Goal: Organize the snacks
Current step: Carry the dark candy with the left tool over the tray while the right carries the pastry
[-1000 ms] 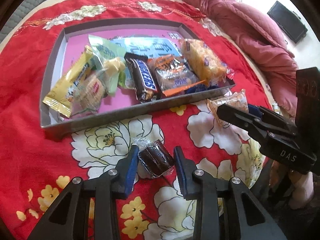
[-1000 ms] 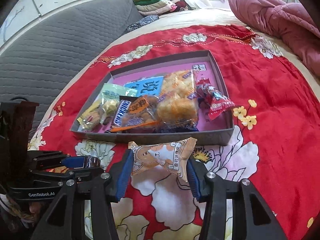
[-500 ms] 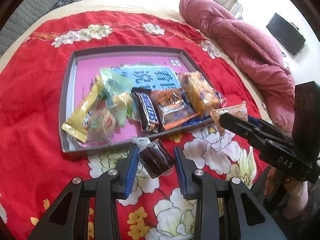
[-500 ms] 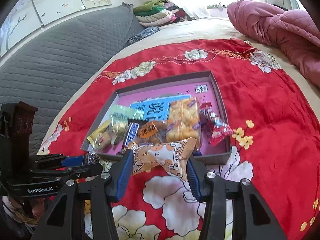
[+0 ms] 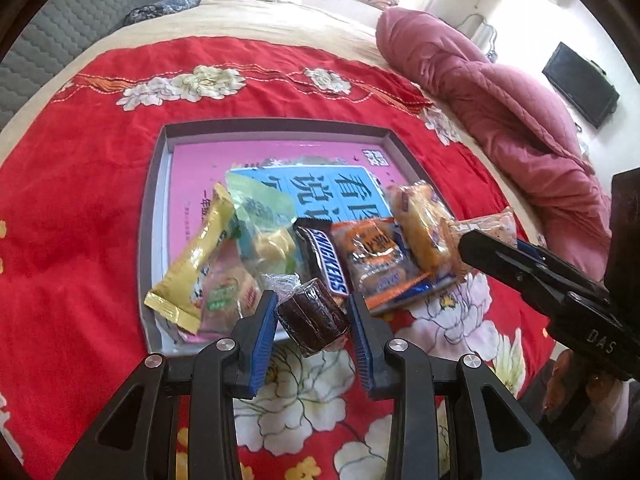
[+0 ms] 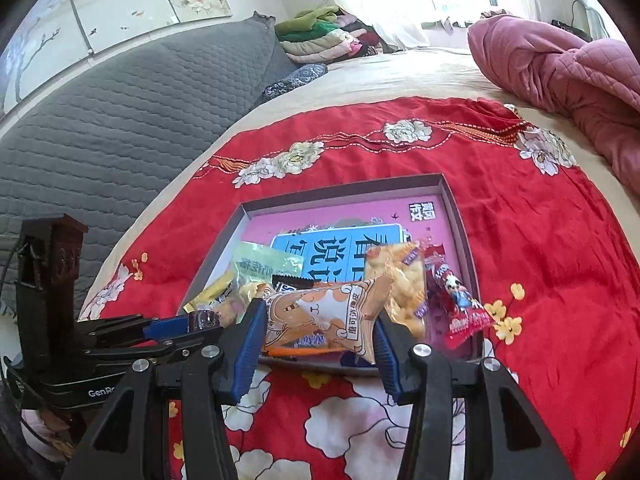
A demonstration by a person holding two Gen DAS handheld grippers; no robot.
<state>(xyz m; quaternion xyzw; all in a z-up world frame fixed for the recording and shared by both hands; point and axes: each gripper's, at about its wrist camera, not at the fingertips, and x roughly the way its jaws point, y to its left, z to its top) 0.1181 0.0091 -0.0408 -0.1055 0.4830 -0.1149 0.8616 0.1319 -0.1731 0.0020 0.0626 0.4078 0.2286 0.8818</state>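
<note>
A grey tray [image 5: 156,184] [image 6: 456,216] with a pink floor sits on the red flowered cloth and holds several snack packs, among them a Snickers bar [image 5: 326,260] and a yellow pack [image 5: 196,260]. My left gripper [image 5: 313,320] is shut on a dark brown wrapped cake [image 5: 314,322], lifted above the tray's near edge. My right gripper [image 6: 318,334] is shut on an orange-and-white cartoon snack pack [image 6: 320,314], also held up over the near edge of the tray. In the left wrist view the right gripper [image 5: 476,240] shows from the side with its pack [image 5: 490,222].
A red cloth [image 5: 80,180] with white flowers covers the bed. A pink quilt [image 5: 500,100] lies bunched at the right. A grey padded headboard [image 6: 120,120] and folded clothes [image 6: 320,36] stand at the back. A dark screen [image 5: 580,84] is at the far right.
Both grippers have risen with their snacks and drawn back a little, so the tray sits lower and farther in each view. Neither grip has changed.
</note>
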